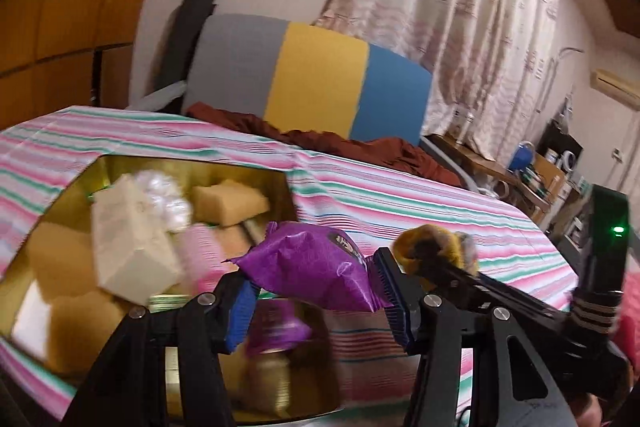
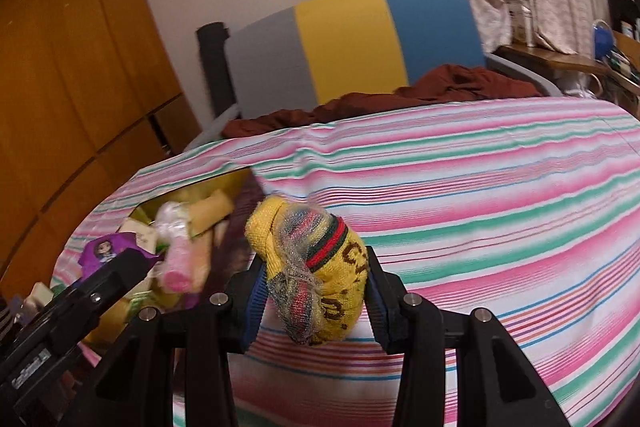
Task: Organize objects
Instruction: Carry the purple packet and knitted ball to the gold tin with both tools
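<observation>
Purple snack packet [image 1: 316,267] pinched by the left gripper [image 1: 318,291], above the gold tin's [image 1: 280,183] edge.
Right wrist view: right gripper [image 2: 316,291] clamps a rolled yellow sock [image 2: 320,263] over the striped cloth [image 2: 500,187].

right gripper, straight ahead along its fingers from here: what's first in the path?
Nothing close. The right gripper is shut on the yellow sock bundle, and beyond it lies only open striped bedsheet. Further on, probably the crumpled brown cloth before the tri-colour headboard; depth is uncertain in the fisheye view.
</observation>
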The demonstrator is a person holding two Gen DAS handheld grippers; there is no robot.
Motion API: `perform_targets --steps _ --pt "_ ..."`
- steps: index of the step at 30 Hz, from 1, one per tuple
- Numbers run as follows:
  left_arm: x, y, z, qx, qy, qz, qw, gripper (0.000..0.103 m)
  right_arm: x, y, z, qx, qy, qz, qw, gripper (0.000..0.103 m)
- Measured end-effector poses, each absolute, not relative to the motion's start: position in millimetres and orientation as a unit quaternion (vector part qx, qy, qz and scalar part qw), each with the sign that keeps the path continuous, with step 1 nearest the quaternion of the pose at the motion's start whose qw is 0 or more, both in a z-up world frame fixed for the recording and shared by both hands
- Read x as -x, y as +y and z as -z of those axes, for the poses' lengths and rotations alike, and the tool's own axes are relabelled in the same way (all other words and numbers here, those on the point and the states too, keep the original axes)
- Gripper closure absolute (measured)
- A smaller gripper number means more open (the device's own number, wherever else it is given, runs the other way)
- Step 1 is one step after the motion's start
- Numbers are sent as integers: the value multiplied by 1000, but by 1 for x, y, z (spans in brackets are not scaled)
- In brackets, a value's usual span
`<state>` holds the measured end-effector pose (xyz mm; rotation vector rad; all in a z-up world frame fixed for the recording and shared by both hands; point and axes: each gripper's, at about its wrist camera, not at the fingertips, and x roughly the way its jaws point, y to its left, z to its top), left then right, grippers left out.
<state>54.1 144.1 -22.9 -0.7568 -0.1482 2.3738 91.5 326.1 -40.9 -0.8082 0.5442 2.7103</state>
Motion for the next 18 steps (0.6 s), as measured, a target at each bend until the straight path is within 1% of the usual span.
perform_targets --steps 6,13,15,16,17,18 --pt "-36 112 40 318 -67 -904 278 46 -86 310 36 281 183 -936 111 60" --pt "-34 107 54 343 -47 -899 270 44 -79 291 30 282 170 -940 91 60" --pt "-36 107 56 345 -44 -899 267 41 -78 287 30 283 166 -941 88 60" --pt "-36 107 57 346 -44 -899 266 37 -78 286 29 283 166 -941 87 60" --pt "-37 105 57 347 -46 -899 265 29 -76 285 29 284 166 -940 86 60" --pt "-38 103 57 346 -47 -900 262 23 -75 284 29 285 165 -940 85 60"
